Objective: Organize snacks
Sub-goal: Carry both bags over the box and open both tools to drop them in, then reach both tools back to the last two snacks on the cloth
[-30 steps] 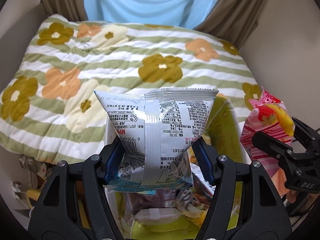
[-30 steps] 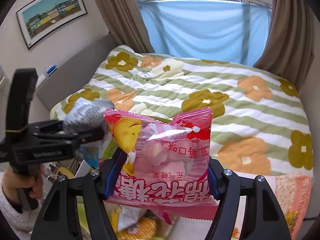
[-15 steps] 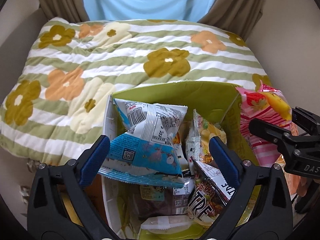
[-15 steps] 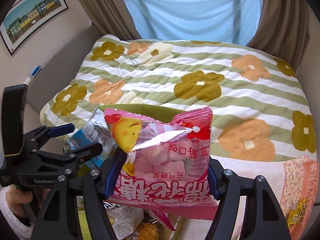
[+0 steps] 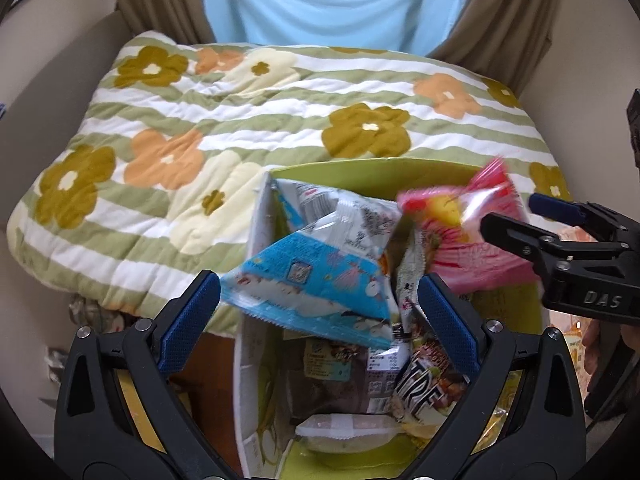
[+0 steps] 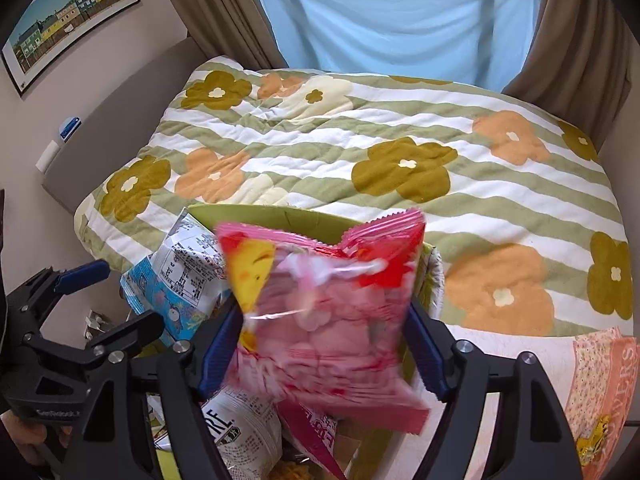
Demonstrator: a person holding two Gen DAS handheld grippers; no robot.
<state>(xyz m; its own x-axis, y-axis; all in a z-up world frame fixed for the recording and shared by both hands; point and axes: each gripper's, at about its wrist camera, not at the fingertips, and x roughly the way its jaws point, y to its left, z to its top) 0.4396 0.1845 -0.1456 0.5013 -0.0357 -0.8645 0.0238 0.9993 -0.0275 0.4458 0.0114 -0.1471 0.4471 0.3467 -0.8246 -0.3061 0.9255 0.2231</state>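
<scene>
A green box (image 5: 380,172) with a white wall holds several snack bags. A blue and white snack bag (image 5: 320,272) lies on top of the pile, between and beyond the open fingers of my left gripper (image 5: 320,320), which holds nothing. A pink marshmallow bag (image 6: 324,312) is blurred and tilted between the blue pads of my right gripper (image 6: 324,352), whose jaws have spread; the bag looks loose. The pink bag also shows in the left wrist view (image 5: 460,236) over the box's right side, with the right gripper (image 5: 560,232) beside it.
The box (image 6: 280,216) stands against a bed with a green-striped flower quilt (image 5: 240,120). Brown curtains and a blue cloth hang behind. A pink patterned cloth (image 6: 600,380) lies at the right. A framed picture (image 6: 68,16) hangs on the left wall.
My left gripper opened and the blue and white bag dropped into the box. My right gripper moved over the box and has now spread, and the pink bag is slipping down.
</scene>
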